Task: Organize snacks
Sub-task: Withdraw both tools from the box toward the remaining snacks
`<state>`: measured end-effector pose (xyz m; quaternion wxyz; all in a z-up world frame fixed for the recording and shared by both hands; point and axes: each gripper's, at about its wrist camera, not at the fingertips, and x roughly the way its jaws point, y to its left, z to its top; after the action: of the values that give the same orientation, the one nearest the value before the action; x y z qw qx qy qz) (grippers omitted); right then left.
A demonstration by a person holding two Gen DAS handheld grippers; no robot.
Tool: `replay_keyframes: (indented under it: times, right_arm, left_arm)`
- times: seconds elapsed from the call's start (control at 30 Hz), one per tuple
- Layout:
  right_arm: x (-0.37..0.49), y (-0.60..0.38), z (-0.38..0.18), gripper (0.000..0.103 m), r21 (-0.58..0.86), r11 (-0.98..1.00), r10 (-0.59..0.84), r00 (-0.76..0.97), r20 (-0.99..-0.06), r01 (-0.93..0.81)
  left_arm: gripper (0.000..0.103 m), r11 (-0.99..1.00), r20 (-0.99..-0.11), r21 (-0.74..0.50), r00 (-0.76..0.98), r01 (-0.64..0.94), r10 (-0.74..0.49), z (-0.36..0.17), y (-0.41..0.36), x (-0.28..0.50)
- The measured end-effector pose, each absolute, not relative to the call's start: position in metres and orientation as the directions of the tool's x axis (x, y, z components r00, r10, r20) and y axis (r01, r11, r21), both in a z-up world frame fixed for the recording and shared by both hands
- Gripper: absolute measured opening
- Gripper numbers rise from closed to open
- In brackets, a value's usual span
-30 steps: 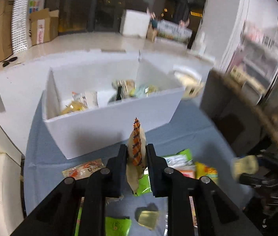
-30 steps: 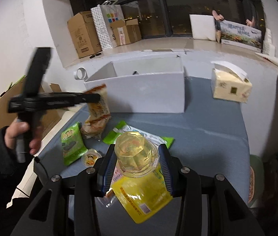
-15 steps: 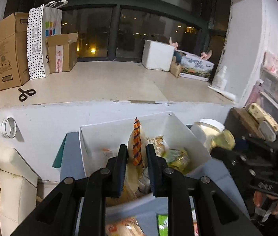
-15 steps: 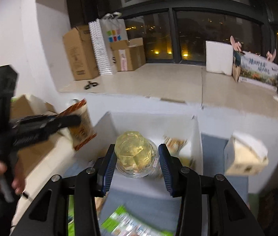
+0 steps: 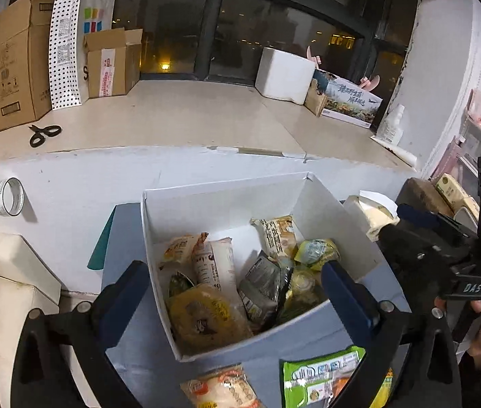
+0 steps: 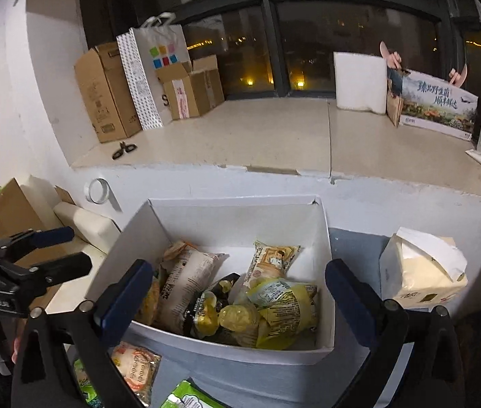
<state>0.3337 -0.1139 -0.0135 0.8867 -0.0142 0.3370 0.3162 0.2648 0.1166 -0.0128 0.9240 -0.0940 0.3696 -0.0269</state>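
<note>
A white open box [image 5: 226,187] [image 6: 233,200] on the blue-grey cloth holds several snack packets. Among them lie a white packet with an orange edge [image 5: 215,265] [image 6: 186,272] and a clear yellow jelly cup [image 6: 237,316]. My left gripper [image 5: 232,272] hangs over the box, its jaws opening wide with nothing pressed between them. Over the same box my right gripper [image 6: 235,272] is also opening and grips nothing. Each gripper shows in the other's view, the right gripper [image 5: 400,224] at the box's right and the left gripper [image 6: 67,250] at its left.
Loose snacks lie on the cloth before the box: an orange packet [image 5: 220,387] [image 6: 135,367] and a green packet [image 5: 322,370] [image 6: 186,397]. A tissue pack [image 6: 420,272] stands right of the box. A tape roll [image 5: 9,197] hangs on the white ledge wall behind.
Both grippers rose from the cloth to above the box, then opened. The orange-edged packet left the left gripper and the jelly cup left the right; both now lie in the box.
</note>
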Motion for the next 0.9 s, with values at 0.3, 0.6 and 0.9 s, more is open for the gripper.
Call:
replay_keyframes:
  times: [0.3, 0.6, 0.9]
  right_arm:
    - [0.246, -0.14, -0.003, 0.103, 0.209, 0.707, 0.658, 0.521, -0.543, -0.675]
    - [0.155, -0.134, -0.075, 0.103, 0.251, 0.633, 0.684, 0.378, -0.624, -0.732]
    - [0.148, -0.102, -0.102, 0.103, 0.193, 0.607, 0.639, 0.328, -0.696, -0.771]
  left_arm:
    - [0.103, 0.987, -0.679, -0.155, 0.721, 0.041, -0.136, 0.007, 0.114, 0.172]
    - [0.103, 0.98, -0.622, -0.199, 0.775, -0.02, -0.111, -0.007, 0.117, 0.058]
    - [0.103, 0.982, -0.637, -0.182, 0.767, -0.06, -0.071, -0.034, 0.112, 0.024]
